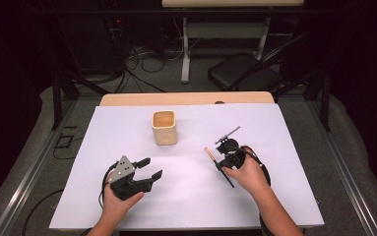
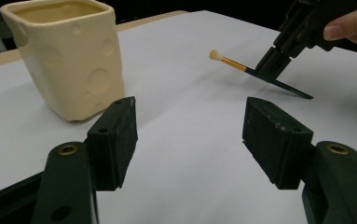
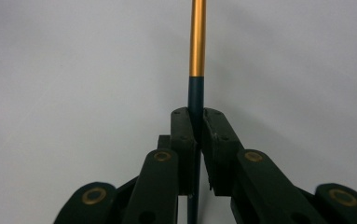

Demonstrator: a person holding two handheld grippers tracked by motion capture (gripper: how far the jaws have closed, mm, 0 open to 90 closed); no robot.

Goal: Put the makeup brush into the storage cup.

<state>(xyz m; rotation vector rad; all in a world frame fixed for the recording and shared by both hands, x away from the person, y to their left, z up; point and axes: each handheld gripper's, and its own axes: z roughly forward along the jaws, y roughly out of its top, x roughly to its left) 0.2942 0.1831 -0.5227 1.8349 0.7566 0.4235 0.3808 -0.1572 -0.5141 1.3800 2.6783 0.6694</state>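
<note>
A thin brush [image 1: 219, 164] with a dark handle, a gold band [image 3: 197, 37] and a pale tip [image 2: 215, 55] is pinched in my right gripper [image 1: 223, 163], which is shut on its handle near the middle. The brush [image 2: 264, 77] slants, its dark end touching the white sheet. A cream square cup [image 1: 164, 127] with round dimples stands upright behind the middle of the sheet; the same cup [image 2: 69, 56] sits just beyond my left jaws. My left gripper [image 1: 149, 167] hovers low at the front left, open, with nothing between its pads [image 2: 118, 140].
A white sheet [image 1: 191, 196] covers the tabletop, whose wooden far edge [image 1: 186, 98] shows behind it. A second dark brush-like tool [image 1: 228, 133] lies behind the right hand. A black chair [image 1: 245, 73] and cables stand on the floor beyond the table.
</note>
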